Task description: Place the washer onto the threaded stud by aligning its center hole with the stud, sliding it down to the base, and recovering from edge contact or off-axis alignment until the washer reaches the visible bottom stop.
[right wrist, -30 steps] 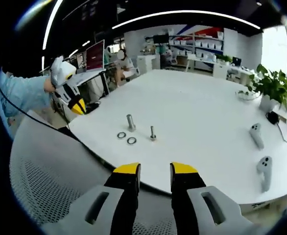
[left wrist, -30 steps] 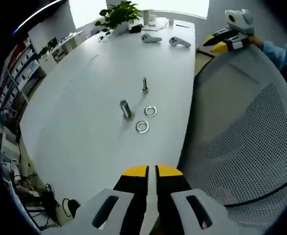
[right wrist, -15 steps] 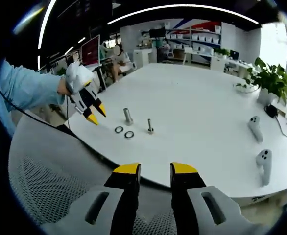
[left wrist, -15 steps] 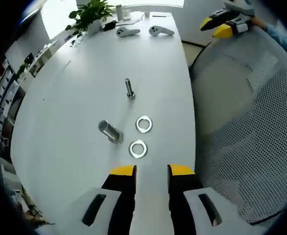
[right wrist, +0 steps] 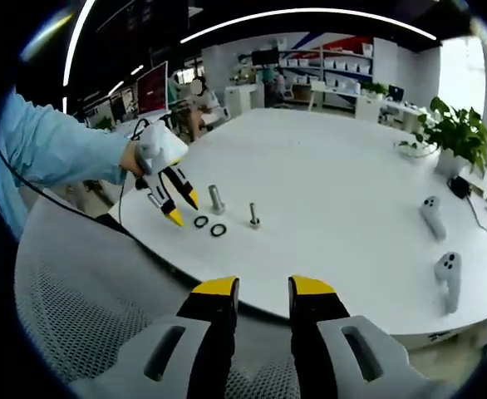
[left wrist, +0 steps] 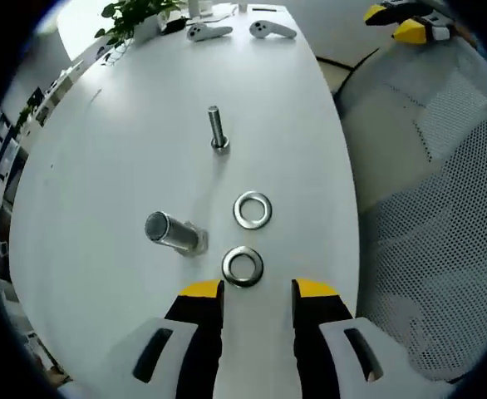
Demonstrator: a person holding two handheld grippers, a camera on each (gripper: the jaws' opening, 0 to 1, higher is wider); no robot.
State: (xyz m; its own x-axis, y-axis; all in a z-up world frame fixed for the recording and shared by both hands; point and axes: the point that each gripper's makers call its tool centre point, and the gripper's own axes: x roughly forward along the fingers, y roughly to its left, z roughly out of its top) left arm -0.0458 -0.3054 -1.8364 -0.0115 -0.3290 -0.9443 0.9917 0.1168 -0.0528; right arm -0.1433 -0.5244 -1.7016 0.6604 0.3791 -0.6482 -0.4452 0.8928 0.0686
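Note:
Two steel washers lie flat on the white table: the near washer (left wrist: 243, 266) just ahead of my left gripper (left wrist: 255, 291), which is open and empty above it, and a second washer (left wrist: 253, 209) a little farther on. The threaded stud (left wrist: 217, 130) stands upright beyond them. In the right gripper view, the left gripper (right wrist: 181, 208) hangs over the washers (right wrist: 209, 226), with the stud (right wrist: 253, 216) to their right. My right gripper (right wrist: 260, 291) is open and empty, held back over the chair, well short of the table.
A short metal cylinder (left wrist: 170, 231) stands left of the washers. A grey mesh chair back (left wrist: 426, 249) lies along the table's edge. Two white controllers (left wrist: 235, 32) and a potted plant (left wrist: 135, 17) sit at the table's far end. A person's blue sleeve (right wrist: 52, 158) reaches in.
My left gripper has moved forward and down over the table, closing in on the near washer, with its jaws slightly wider. My right gripper has stayed still.

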